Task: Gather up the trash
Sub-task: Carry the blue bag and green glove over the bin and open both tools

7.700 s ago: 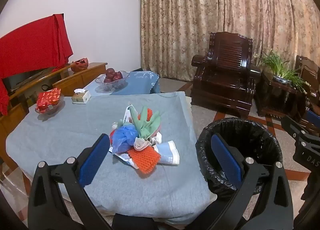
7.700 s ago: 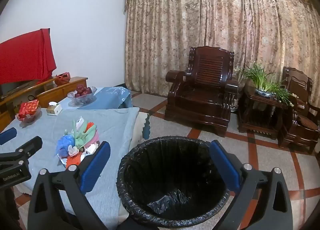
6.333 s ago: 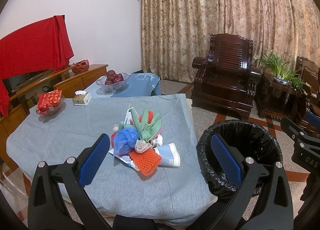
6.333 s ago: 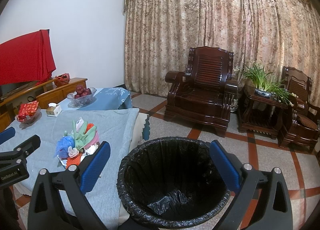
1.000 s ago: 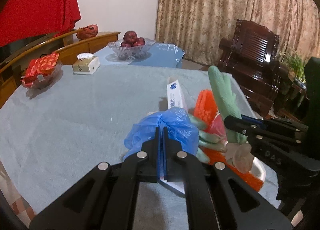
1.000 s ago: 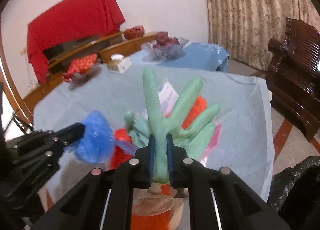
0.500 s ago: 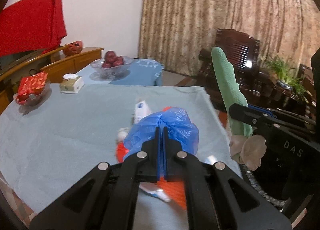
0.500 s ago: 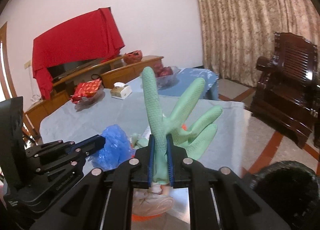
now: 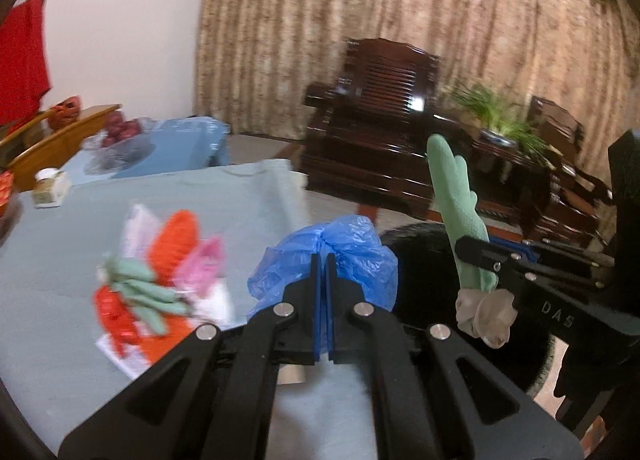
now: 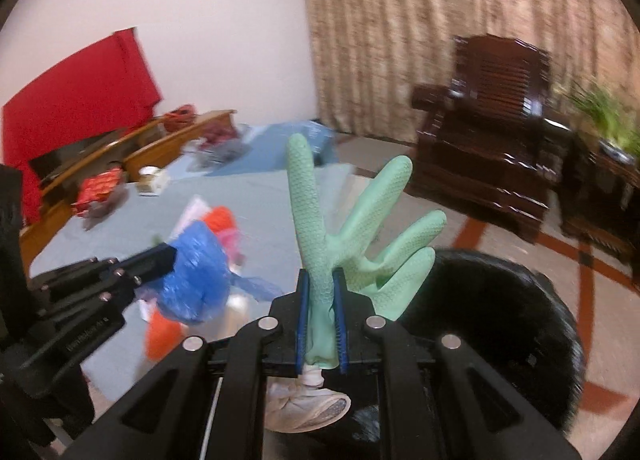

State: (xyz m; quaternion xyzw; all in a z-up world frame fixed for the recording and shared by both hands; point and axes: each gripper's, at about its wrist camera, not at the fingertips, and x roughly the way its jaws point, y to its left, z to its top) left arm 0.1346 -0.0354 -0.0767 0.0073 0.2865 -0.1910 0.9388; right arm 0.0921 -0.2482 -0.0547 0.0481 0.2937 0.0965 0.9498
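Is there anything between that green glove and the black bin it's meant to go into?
Nothing visible. The right gripper holds the green glove over the near rim of the black bin, whose mouth is open. The left gripper, holding the blue bag, is off to the side.

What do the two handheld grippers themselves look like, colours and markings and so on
Both the left gripper and the right gripper have matte black linkage arms with round silver rivets and flat blue finger pads. Each body carries pale printed lettering on its side, blurred here. No cables or sleeves show.
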